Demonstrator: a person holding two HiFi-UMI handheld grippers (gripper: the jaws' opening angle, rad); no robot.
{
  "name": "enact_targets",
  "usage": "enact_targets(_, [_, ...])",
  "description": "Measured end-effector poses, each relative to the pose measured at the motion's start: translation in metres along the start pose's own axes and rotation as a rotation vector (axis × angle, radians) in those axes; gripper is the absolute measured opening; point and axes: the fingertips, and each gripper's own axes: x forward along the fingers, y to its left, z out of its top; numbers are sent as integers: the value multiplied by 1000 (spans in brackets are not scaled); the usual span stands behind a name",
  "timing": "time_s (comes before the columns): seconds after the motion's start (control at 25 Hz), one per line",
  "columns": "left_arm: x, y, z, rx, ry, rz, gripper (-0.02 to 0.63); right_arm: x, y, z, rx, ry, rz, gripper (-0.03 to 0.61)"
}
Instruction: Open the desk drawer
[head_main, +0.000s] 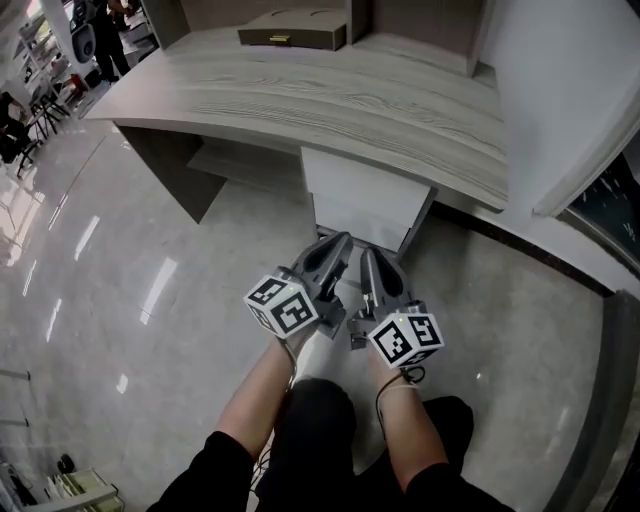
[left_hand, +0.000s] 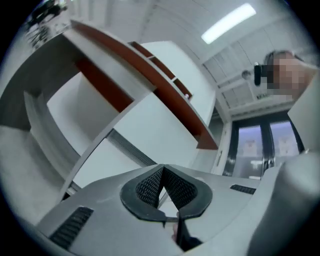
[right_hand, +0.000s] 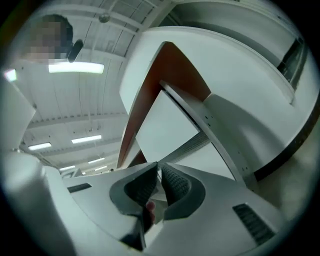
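Drawer (head_main: 365, 192) beyond closed left tool (head_main: 342, 240), right tool (head_main: 368, 256)

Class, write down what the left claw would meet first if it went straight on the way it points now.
Probably the drawer unit under the desk: the shut left claw aims at its front, though depth is unclear.
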Motion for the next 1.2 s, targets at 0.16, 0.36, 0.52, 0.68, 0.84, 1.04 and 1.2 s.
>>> enact_targets(0.16, [5, 11, 9, -190, -95, -53, 3, 8, -3, 11, 87, -64, 65, 66])
enact_targets(0.36, [17, 15, 20, -338, -168, -173, 99, 18, -8, 18, 187, -115, 125, 138])
enact_targets(0.52, [27, 24, 19, -444, -196, -220, 100, 25, -15, 20, 210, -132, 131, 144])
enact_targets(0.68, [33, 27, 22, -506, -219, -274, 97, 31, -25, 23, 234, -149, 123, 149])
enact_targets(0.84, [35, 30, 22, -527, -219, -309, 84, 38, -26, 25, 243, -157, 135, 169])
enact_targets(1.04, [34, 29, 24, -531, -214, -342, 112, 44, -27, 24, 244, -157, 141, 179])
enact_targets(1.2, [32, 39, 21, -563, -229, -315, 112, 45, -27, 23, 245, -155, 139, 178])
